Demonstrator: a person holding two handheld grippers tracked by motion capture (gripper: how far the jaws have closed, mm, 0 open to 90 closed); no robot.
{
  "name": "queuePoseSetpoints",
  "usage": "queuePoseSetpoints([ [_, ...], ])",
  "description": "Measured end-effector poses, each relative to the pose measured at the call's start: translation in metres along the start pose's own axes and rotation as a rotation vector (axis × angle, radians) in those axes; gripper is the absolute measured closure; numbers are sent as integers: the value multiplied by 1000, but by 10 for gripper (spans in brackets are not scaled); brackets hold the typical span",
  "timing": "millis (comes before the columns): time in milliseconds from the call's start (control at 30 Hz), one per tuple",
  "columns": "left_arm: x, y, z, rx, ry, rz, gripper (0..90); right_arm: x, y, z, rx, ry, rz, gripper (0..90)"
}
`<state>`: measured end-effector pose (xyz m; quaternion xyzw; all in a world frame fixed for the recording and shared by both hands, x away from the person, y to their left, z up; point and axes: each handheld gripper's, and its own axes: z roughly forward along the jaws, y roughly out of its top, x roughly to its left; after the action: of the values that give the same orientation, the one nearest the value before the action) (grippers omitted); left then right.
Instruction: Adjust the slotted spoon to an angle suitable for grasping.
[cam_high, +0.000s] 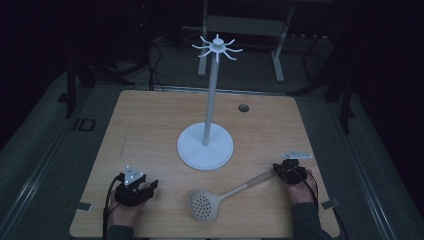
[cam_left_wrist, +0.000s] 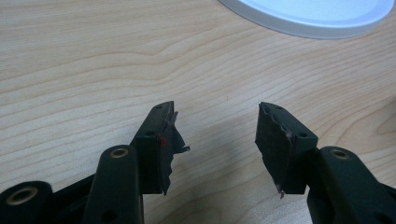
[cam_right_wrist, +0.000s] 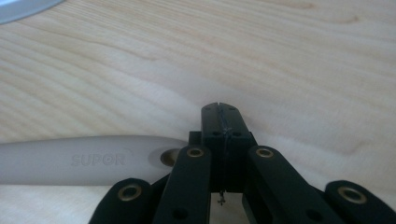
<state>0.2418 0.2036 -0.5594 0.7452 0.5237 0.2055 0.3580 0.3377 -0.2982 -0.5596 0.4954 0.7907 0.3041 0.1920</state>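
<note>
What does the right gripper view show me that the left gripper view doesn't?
Right gripper view: the right gripper, jaws pressed together, resting beside the hanging-hole end of the skimmer handle, which lies flat and reads SUPOR. The jaws are not around the handle; they sit just past its tip.

Left gripper view: the left gripper, jaws apart with nothing between them, low over bare wood.

Both: the wooden table and a slice of the white stand base at the top edge.
</note>
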Motion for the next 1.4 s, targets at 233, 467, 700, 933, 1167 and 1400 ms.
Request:
queuePoseSetpoints([
  [233, 0, 0, -1, -6, -5, 1, 478, 12, -17, -12, -28, -15, 3, 900],
  [467, -1, 1, -2, -9, -8, 7, 478, 16, -22, -16, -27, -34, -1, 900],
  [700, -1, 2, -3, -20, -9, 5, 478, 26, -21, -15, -31, -4, 2, 900],
  [933, 1, 2, -6, -33, -10, 1, 480, 51, -17, -11, -30, 58, -40, 900],
  [1167, 0, 6, -11, -49, -31, 3, 483, 83, -11, -6, -31, 112, -106, 900],
  [1400, -7, 12, -15, -60, -54, 34, 483, 97, -9, -2, -41, 147, -136, 900],
])
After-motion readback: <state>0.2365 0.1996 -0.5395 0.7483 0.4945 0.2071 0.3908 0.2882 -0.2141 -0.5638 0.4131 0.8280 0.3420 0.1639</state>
